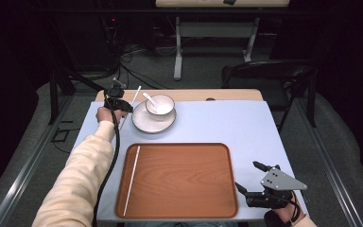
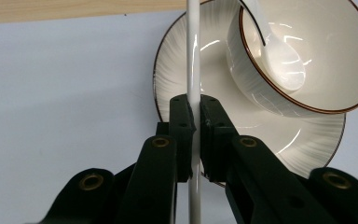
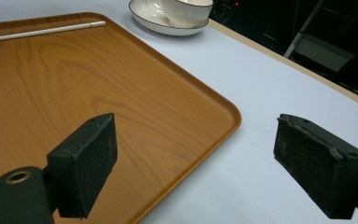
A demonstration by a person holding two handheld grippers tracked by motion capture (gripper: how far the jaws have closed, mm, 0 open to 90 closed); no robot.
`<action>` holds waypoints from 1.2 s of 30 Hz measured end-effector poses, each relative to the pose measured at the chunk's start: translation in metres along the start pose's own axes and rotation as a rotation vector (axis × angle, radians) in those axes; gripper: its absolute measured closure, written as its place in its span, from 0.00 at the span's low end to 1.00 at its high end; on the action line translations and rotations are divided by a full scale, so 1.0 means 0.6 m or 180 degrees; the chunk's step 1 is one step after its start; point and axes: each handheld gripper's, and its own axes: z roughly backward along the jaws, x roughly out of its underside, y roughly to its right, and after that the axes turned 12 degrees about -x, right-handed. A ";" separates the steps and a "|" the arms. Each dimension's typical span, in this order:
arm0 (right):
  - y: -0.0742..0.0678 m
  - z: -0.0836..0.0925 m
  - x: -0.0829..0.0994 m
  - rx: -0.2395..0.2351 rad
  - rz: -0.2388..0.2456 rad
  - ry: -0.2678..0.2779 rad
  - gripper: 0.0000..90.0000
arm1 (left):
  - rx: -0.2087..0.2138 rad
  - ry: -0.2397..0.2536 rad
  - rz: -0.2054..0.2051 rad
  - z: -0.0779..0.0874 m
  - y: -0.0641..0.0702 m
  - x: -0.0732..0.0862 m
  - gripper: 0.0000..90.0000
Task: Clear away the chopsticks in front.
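Note:
My left gripper (image 1: 123,107) (image 2: 196,109) is shut on a white chopstick (image 2: 193,56) (image 1: 133,98) at the table's far left, just left of a white plate (image 1: 142,124) (image 2: 186,79). A white bowl (image 1: 160,105) (image 2: 326,60) with a white spoon (image 2: 279,60) (image 1: 150,99) in it stands on that plate. A second white chopstick (image 1: 132,177) (image 3: 42,31) lies along the left side of a wooden tray (image 1: 184,179) (image 3: 121,93). My right gripper (image 1: 250,177) (image 3: 196,158) stands open and empty near the tray's front right corner.
The pale blue table mat (image 1: 246,123) is bare to the right of the plate and tray. A black chair (image 1: 269,75) stands behind the table's far right edge. Cables lie on the floor beyond the table.

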 end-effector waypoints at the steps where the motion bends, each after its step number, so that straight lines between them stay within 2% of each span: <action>1: 0.000 0.000 0.000 0.0000 -0.0002 -0.0003 0.14 | 0.0000 0.0005 0.0003 0.003 -0.003 0.001 0.94; 9: 0.000 0.000 0.000 -0.0003 0.0003 -0.0008 0.14 | 0.0082 0.0100 0.0075 0.029 -0.017 0.019 0.94; 11: 0.000 0.000 0.000 -0.0003 0.0002 -0.0008 0.14 | 0.0028 0.0137 0.0021 0.037 -0.017 0.025 0.94; 15: 0.000 0.000 0.000 -0.0002 0.0003 -0.0011 0.14 | 0.0063 0.0172 0.0008 0.052 -0.015 0.042 0.94; 28: 0.000 -0.001 0.000 0.0001 0.0003 -0.0013 0.14 | 0.0355 0.0289 -0.0096 0.095 0.011 0.103 0.94; 36: 0.000 0.000 0.000 0.0000 0.0006 -0.0011 0.14 | 0.0464 0.0353 -0.0104 0.111 0.022 0.132 0.94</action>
